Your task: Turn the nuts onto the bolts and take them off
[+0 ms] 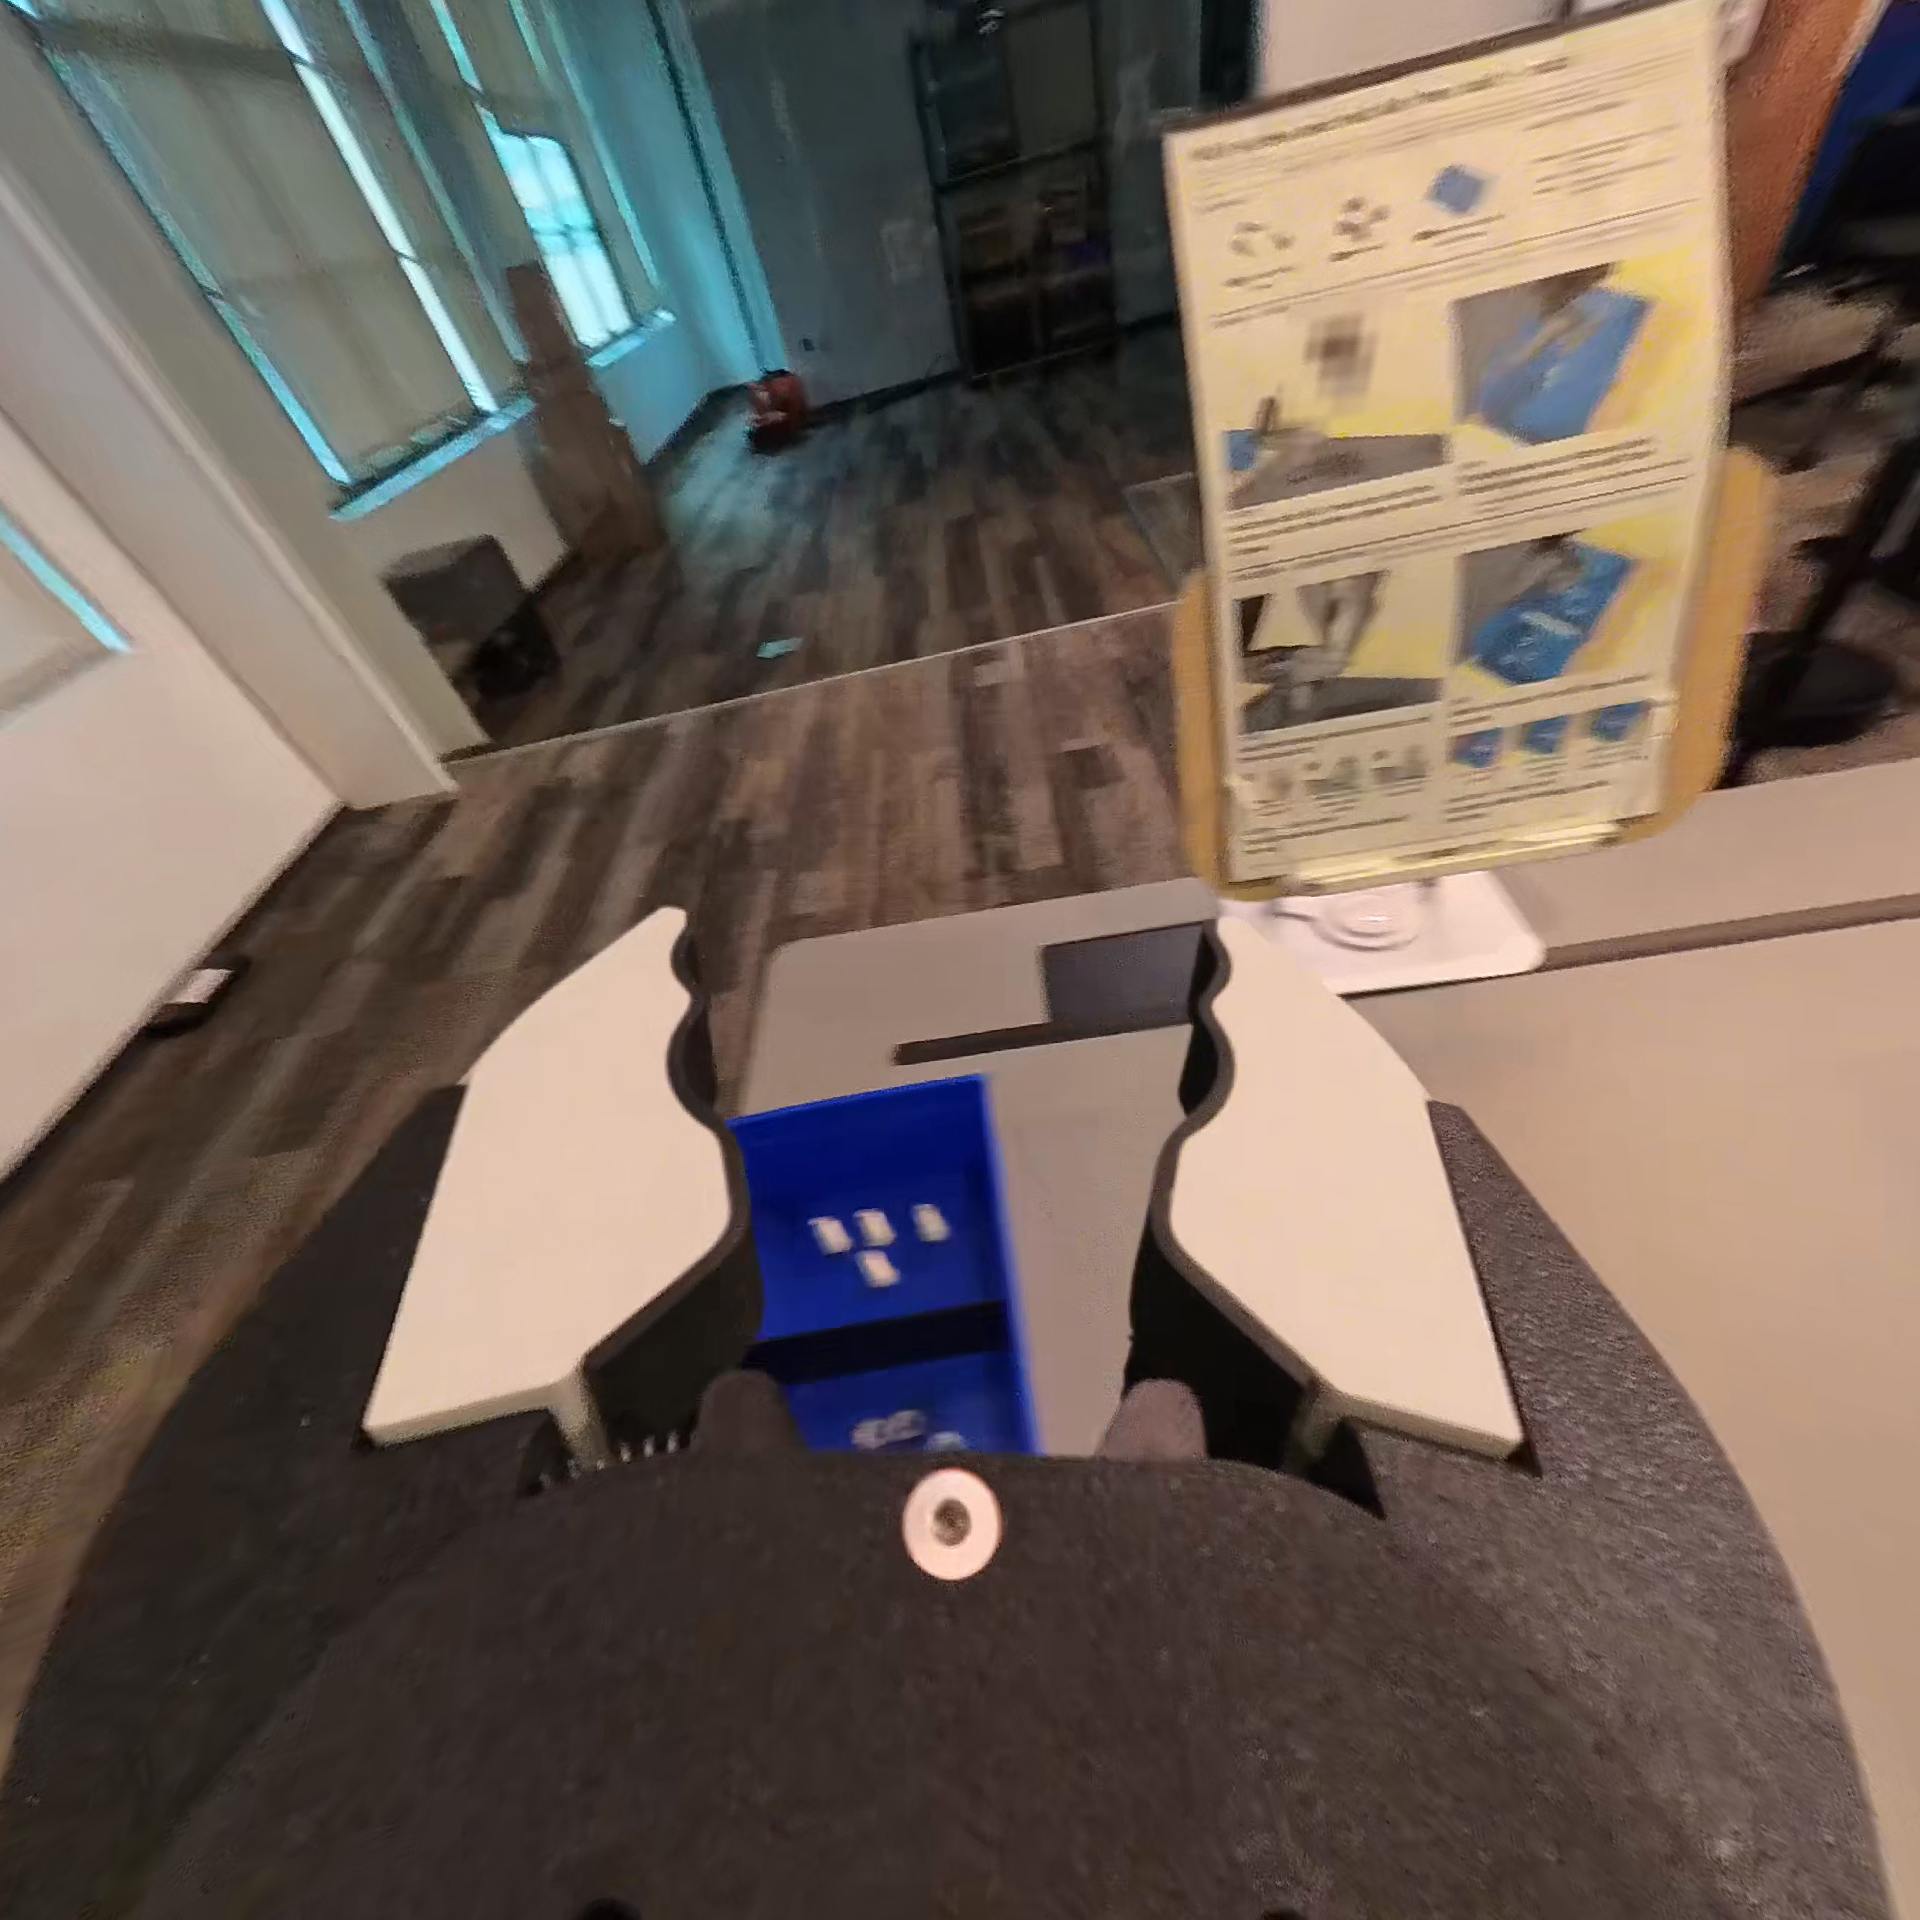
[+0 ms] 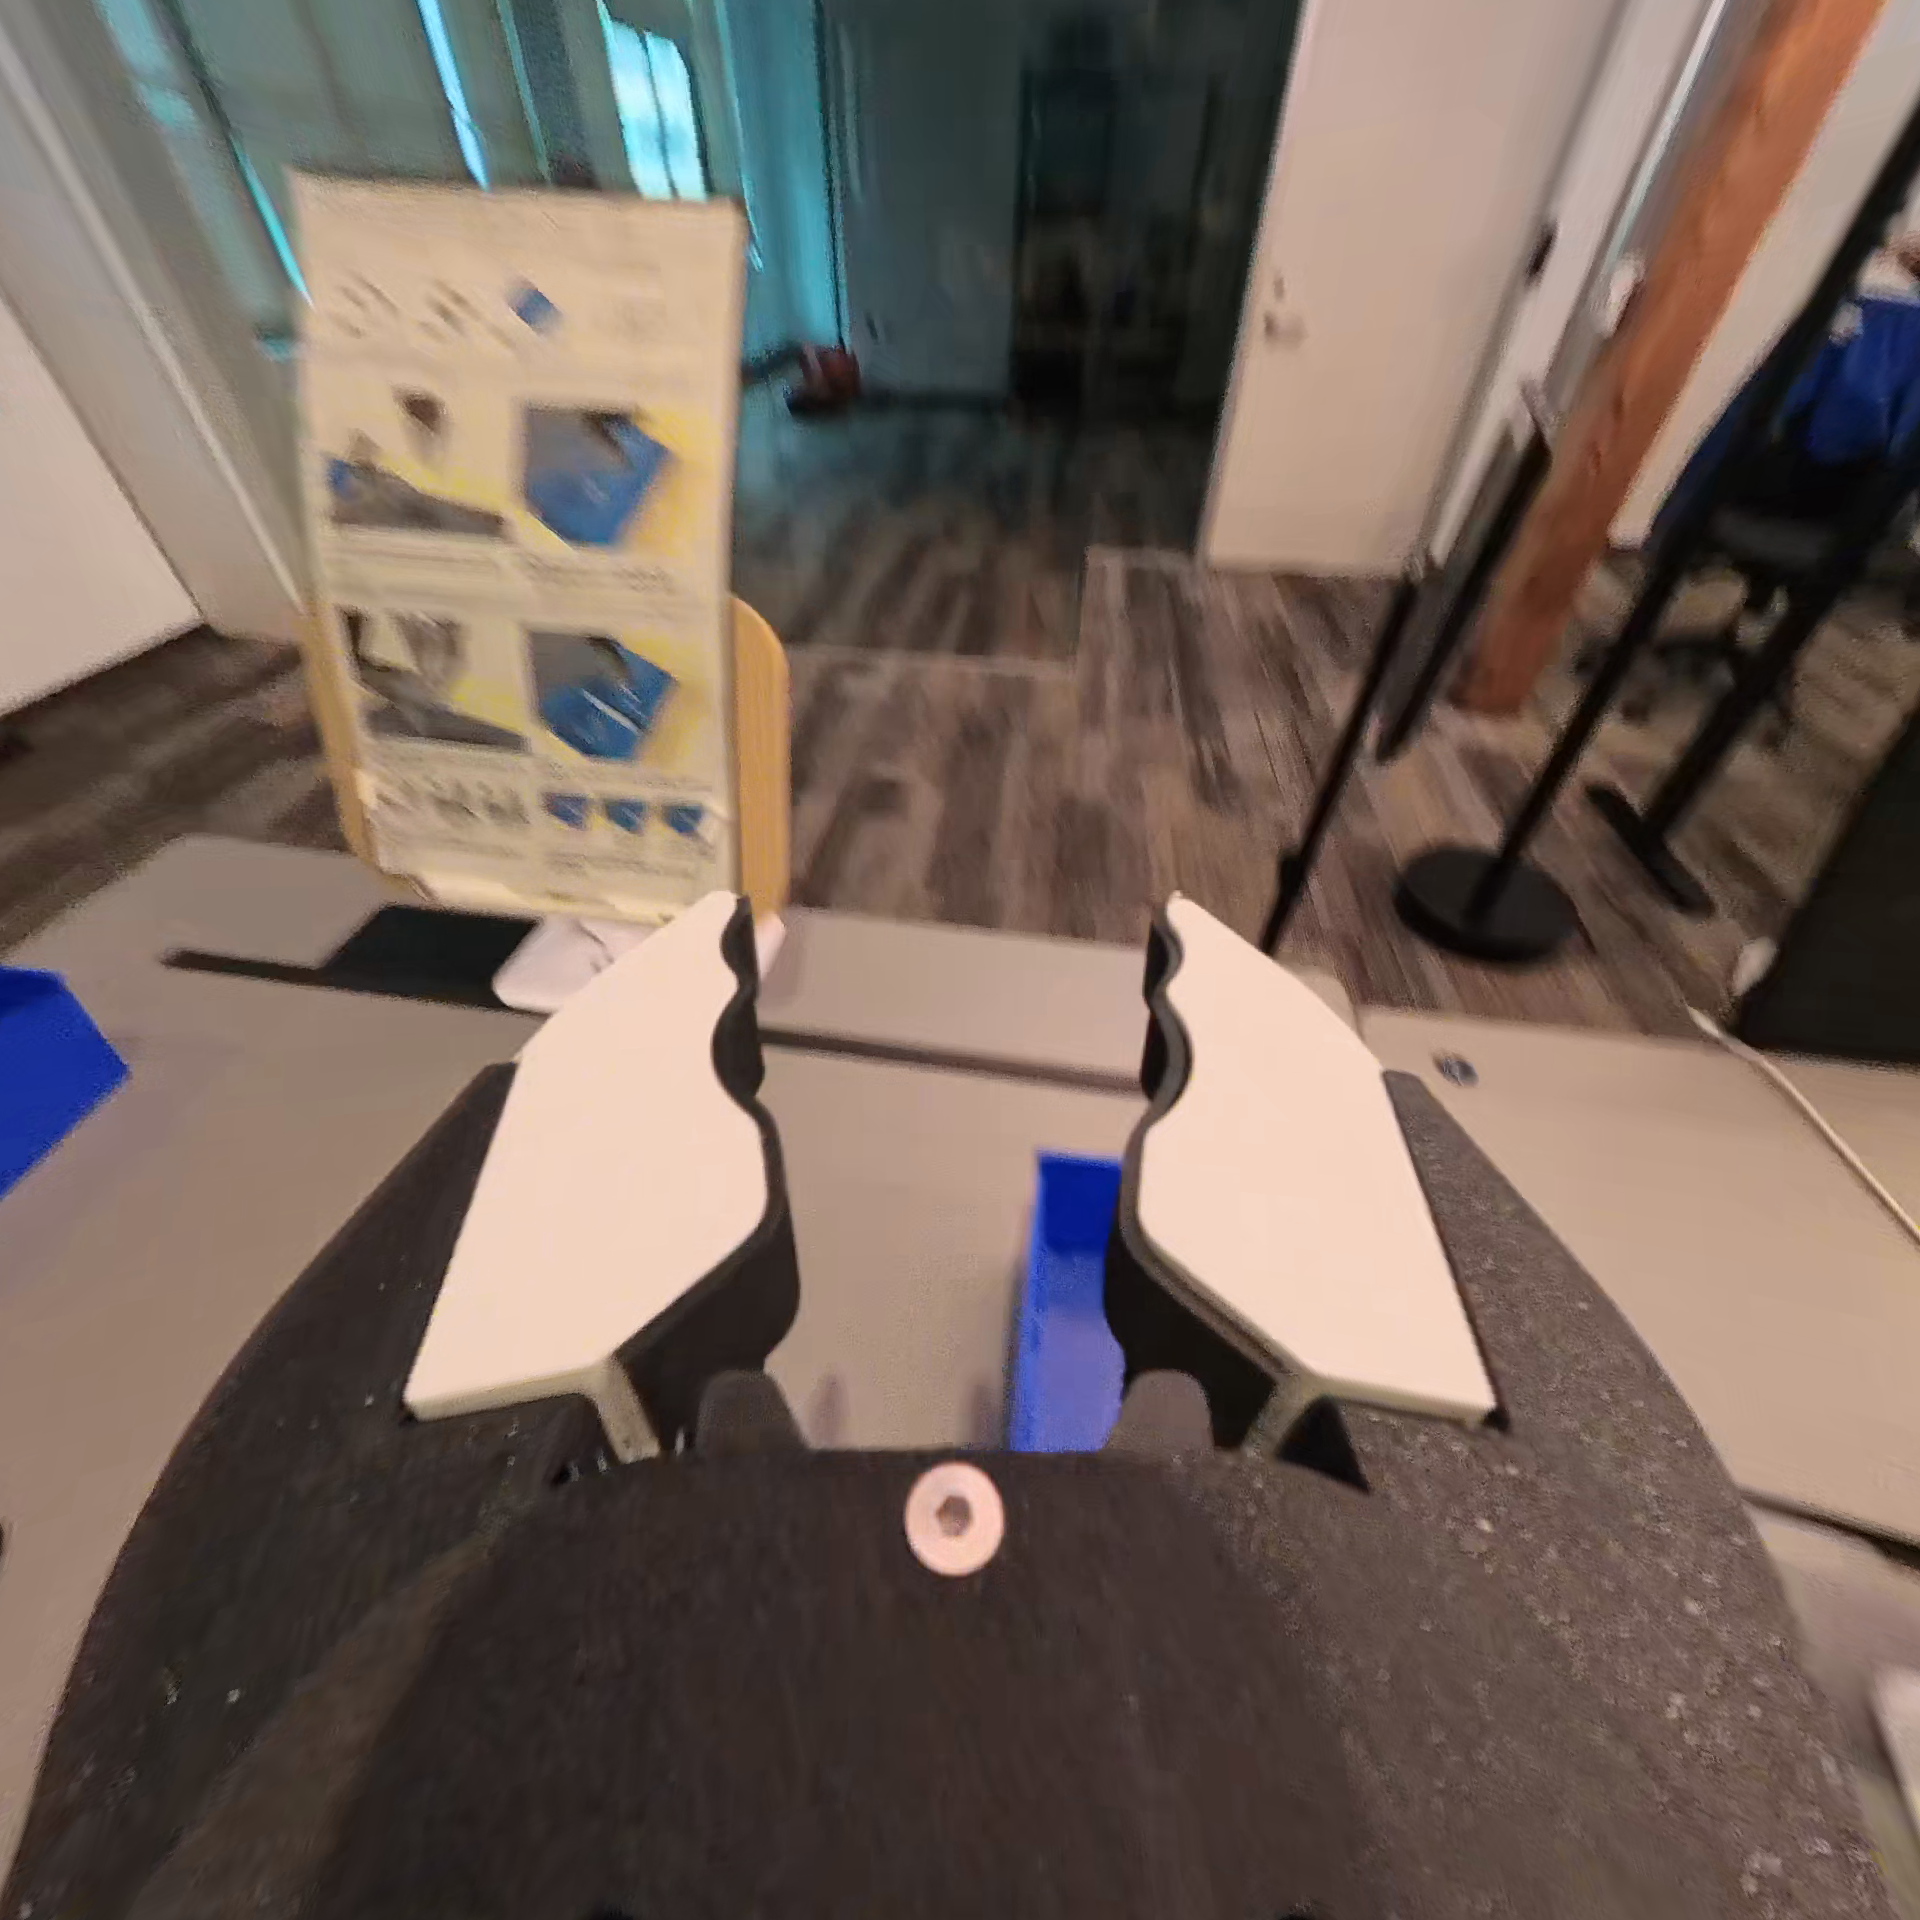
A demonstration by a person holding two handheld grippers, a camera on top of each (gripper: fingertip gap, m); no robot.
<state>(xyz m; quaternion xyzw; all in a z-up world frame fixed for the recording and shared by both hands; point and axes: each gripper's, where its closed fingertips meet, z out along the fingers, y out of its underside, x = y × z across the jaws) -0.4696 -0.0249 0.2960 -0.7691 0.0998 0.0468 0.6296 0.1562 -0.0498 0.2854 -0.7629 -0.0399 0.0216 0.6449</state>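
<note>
Nuts (image 1: 878, 1236) in the blue tray (image 1: 987, 1174) look small, hard, slippery; pinch across flats. Left gripper (image 1: 945, 997) and right gripper (image 2: 948, 951) fingers gape empty above the tray.

Blue bin (image 1: 883, 1184) holding small silvery nuts (image 1: 878, 1236), on a plain grey table (image 1: 1621, 1143). Gripper fingers (image 1: 571, 1195) white, edged black. Far floor (image 1: 883, 582) streaked grey-brown planks. Right, pale yellow sheet (image 1: 1455, 468) with blue pictures.

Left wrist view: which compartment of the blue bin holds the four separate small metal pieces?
The far compartment of the blue bin, beyond the dark divider. Its four pieces lie apart; the near compartment holds a clustered, partly hidden pile.
</note>
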